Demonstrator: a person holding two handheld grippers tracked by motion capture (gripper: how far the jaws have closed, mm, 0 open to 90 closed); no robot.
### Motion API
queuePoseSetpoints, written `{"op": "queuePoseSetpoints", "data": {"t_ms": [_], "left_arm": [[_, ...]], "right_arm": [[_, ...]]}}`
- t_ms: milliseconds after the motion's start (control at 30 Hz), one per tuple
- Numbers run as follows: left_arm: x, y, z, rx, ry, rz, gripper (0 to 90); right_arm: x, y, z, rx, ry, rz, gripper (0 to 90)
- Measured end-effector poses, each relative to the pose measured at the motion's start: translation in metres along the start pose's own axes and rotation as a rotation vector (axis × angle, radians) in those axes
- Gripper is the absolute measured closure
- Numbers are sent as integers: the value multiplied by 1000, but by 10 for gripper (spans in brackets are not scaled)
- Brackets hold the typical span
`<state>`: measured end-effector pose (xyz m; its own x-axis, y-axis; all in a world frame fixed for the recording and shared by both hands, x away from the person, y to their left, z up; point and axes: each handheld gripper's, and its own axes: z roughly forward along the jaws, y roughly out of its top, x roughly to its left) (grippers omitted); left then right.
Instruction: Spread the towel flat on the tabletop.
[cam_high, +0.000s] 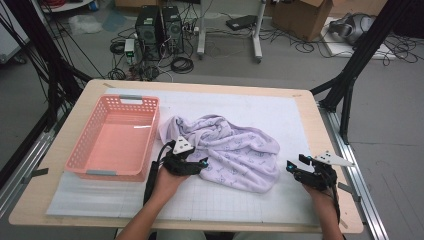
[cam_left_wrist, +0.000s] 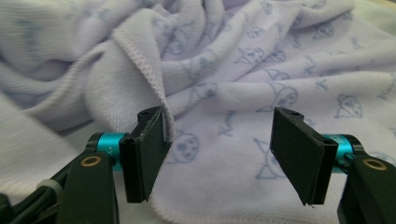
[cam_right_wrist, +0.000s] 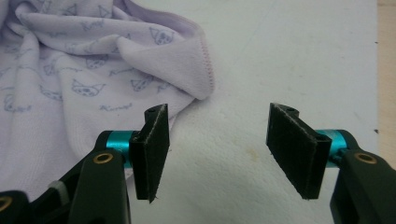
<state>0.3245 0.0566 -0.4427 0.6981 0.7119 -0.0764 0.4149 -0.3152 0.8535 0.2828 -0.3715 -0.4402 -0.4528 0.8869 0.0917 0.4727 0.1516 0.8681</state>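
Note:
A crumpled pale-lilac towel (cam_high: 230, 147) with small blue cat prints lies in the middle of the white mat. My left gripper (cam_high: 197, 165) stands open at the towel's near-left edge; in the left gripper view the towel (cam_left_wrist: 224, 70) spreads between and beyond the jaws, and a hemmed fold touches the left pad (cam_left_wrist: 152, 149). My right gripper (cam_high: 295, 167) is open over bare mat, just right of the towel's near-right corner (cam_right_wrist: 187, 70). Nothing sits between its fingertips (cam_right_wrist: 299, 149).
A pink plastic basket (cam_high: 95, 145) with nothing in it stands at the left of the table, close to my left hand. The white mat (cam_high: 260, 107) covers most of the wooden tabletop. Cables, computers and boxes lie on the floor beyond the far edge.

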Motion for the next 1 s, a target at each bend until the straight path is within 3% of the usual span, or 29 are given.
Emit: {"op": "queuePoseSetpoints", "data": {"t_ms": [167,233,333,400,433,467,533,600,700,833,933,1000], "left_arm": [[-12,3,19,78,-6,60,342],[-18,4,24,114,23,107,406],[-25,7,29,106,24,129,473],[-27,7,29,106,8,140,587],[-28,8,28,109,13,150,684],[-28,8,27,103,31,151,859],[-26,9,24,70,22,110,866],[-22,13,17,47,11,89,867],[-16,13,10,40,16,76,867],[-13,12,7,12,21,36,867],[-11,11,3,-5,18,21,867],[-10,10,0,-12,21,9,867]], "right_arm": [[3,2,4,9,23,-33,384],[6,2,7,18,30,-35,384],[8,3,11,29,20,-64,385],[8,4,13,29,24,-71,384],[9,4,14,33,26,-72,385],[9,4,14,33,26,-76,385],[10,5,15,33,36,-75,385],[12,5,16,37,39,-68,385],[21,8,19,41,48,-100,388],[34,10,35,69,107,-129,407],[47,11,50,190,93,-234,573],[51,11,49,190,130,-246,770]]}}
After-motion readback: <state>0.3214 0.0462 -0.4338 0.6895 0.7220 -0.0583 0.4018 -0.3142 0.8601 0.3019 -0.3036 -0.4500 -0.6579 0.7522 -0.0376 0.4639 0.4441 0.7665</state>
